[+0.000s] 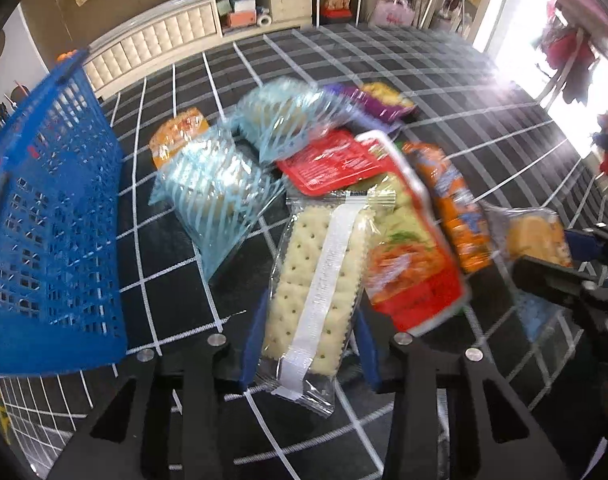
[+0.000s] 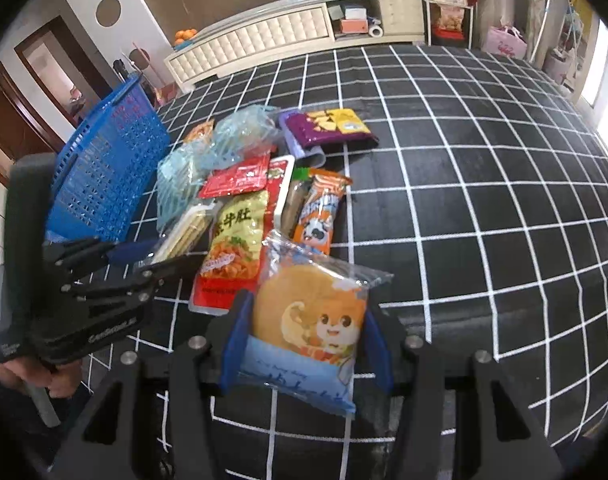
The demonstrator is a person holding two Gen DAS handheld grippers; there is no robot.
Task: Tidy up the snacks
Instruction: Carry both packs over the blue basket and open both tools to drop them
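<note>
My left gripper (image 1: 310,320) is shut on a clear pack of square crackers (image 1: 316,280) with a white seam strip, its blue pads against both long sides. In the right wrist view that gripper (image 2: 156,258) shows side-on with the crackers (image 2: 184,232), held just right of the blue mesh basket (image 2: 104,176). My right gripper (image 2: 306,328) is shut on a wrapped round bun (image 2: 304,316) with a cartoon animal print. The bun (image 1: 540,236) and right gripper (image 1: 564,256) appear at the left wrist view's right edge. The basket (image 1: 52,220) stands at the left.
A pile of snacks lies on the black, white-gridded cloth (image 2: 464,200): a red and yellow pack (image 2: 234,248), an orange milk-snack pack (image 2: 318,216), a purple pack (image 2: 328,126), blue-striped clear bags (image 2: 224,140) and a red sachet (image 2: 240,178). A hand (image 2: 32,376) holds the left gripper's handle.
</note>
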